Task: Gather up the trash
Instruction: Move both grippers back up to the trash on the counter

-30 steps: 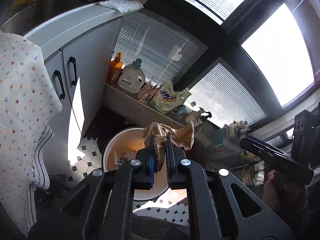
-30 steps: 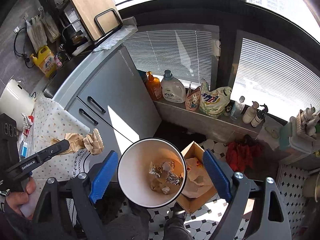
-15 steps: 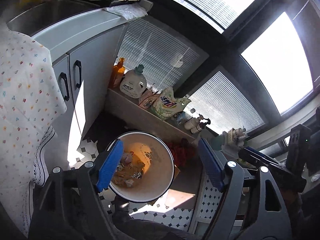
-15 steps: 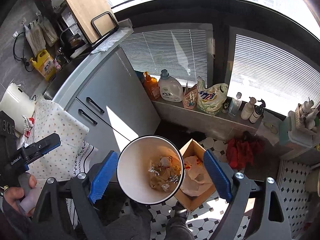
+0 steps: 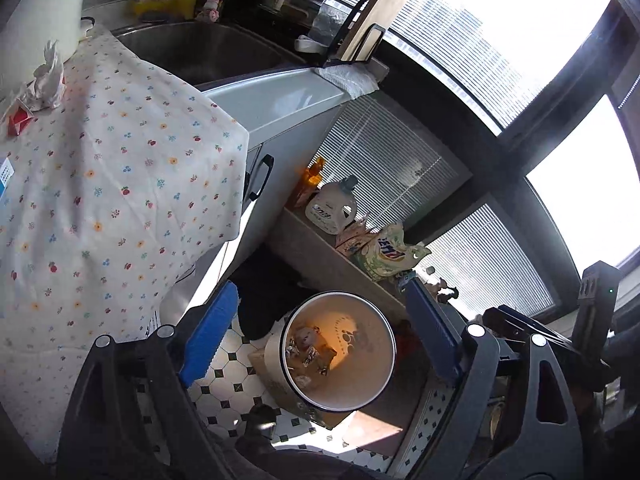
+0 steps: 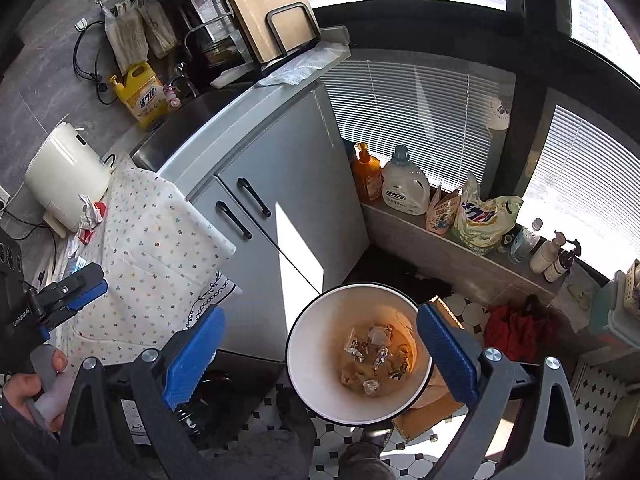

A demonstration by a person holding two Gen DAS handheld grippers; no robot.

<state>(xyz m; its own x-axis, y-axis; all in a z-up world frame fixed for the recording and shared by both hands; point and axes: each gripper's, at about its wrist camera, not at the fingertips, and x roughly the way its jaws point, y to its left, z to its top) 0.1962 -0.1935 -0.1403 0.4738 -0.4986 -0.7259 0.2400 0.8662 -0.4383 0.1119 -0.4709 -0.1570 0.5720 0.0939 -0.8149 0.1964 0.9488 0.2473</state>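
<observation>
Hovering over one white bin [image 6: 304,364] upright on the tiled floor [image 6: 452,304], mouth open upward, crumpled trash [image 6: 376,356] inside, count unclear. My left gripper [image 5: 316,340] and right gripper [image 6: 320,356]: jaws wide, opening, empty. More scraps [image 5: 40,84] lie on the table [image 5: 120,184].

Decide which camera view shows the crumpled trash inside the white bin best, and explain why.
The right wrist view: it looks almost straight down into the white bin, so the crumpled trash shows as separate pieces. The left wrist view sees the bin at a slant, its trash partly in shadow.
</observation>
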